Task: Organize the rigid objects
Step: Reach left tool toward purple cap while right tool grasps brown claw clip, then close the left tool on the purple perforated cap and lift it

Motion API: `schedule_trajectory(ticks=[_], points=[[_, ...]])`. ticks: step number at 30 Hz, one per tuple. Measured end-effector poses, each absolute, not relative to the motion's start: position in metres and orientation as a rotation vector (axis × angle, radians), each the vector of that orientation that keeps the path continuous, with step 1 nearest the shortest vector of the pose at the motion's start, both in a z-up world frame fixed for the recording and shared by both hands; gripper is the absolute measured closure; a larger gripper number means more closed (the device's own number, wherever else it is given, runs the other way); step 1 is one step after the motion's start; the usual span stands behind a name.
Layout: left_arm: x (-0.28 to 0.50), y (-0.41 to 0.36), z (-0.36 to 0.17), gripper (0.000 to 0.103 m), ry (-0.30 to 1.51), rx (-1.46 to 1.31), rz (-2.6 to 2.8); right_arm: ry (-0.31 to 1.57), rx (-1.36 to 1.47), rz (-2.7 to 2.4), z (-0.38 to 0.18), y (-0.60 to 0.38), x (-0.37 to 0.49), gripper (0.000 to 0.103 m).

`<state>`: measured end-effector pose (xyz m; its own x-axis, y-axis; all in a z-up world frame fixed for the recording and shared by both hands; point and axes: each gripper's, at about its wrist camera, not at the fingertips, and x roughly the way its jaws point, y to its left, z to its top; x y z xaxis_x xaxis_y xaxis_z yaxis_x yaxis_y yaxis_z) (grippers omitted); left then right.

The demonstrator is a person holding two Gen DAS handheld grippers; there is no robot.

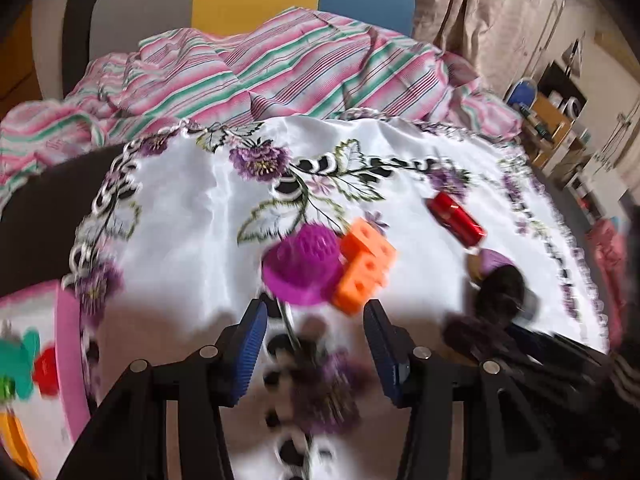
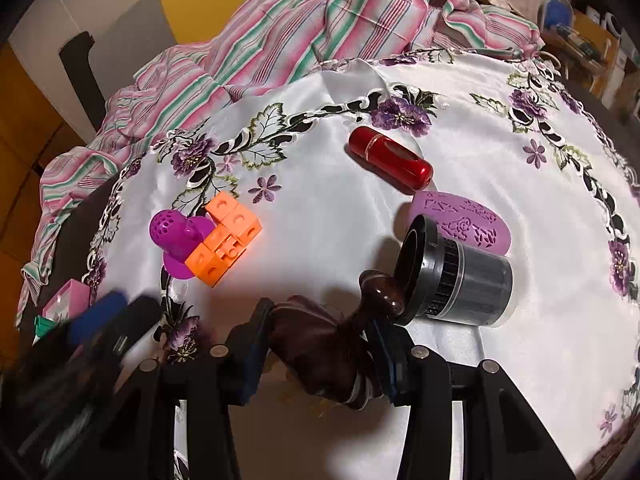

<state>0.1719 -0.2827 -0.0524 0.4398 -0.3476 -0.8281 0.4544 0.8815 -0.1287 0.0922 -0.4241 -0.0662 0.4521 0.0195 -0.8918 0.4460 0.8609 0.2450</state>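
On the white embroidered cloth (image 2: 500, 152) lie a magenta perforated strainer (image 1: 306, 266) touching an orange block cluster (image 1: 366, 266), a red cylinder (image 2: 390, 158), a purple carved oval (image 2: 464, 220) and a black-and-grey cylinder (image 2: 460, 280) on its side. My left gripper (image 1: 316, 340) is open and empty, just short of the strainer. My right gripper (image 2: 320, 344) is shut on a dark brown wooden object (image 2: 340, 340), whose knob touches the black-and-grey cylinder's mouth. The strainer (image 2: 178, 236) and blocks (image 2: 224, 240) also show in the right wrist view.
A pink tray (image 1: 70, 356) with small coloured toys sits at the left table edge. A striped pink-green cloth (image 1: 260, 68) is bunched at the far edge. A chair and cluttered shelves (image 1: 560, 120) stand behind.
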Motion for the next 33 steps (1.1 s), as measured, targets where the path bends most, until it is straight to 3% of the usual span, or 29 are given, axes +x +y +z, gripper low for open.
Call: schedule_trajectory(ticks=[10,13,20,22,33], points=[[0.197,-0.303,-0.063,0.053,0.922,0.176,-0.474,1.086,0.510,-0.268,-0.067,-0.424,0.093,0.056],[0.200,-0.306,-0.068,0.063,0.934,0.191,-0.473,1.087,0.499,-0.267,-0.067,-0.423,0.094,0.056],[0.195,-0.286,-0.071,0.064,0.948,0.123,-0.480,1.077,0.517,-0.243,-0.068,-0.422,0.095,0.056],[0.189,-0.278,-0.073,0.072,0.957,0.123,-0.467,1.074,0.505,-0.235,-0.067,-0.419,0.096,0.056],[0.138,-0.218,-0.073,0.072,0.992,-0.032,-0.475,1.046,0.436,-0.173,-0.063,-0.403,0.103,0.056]])
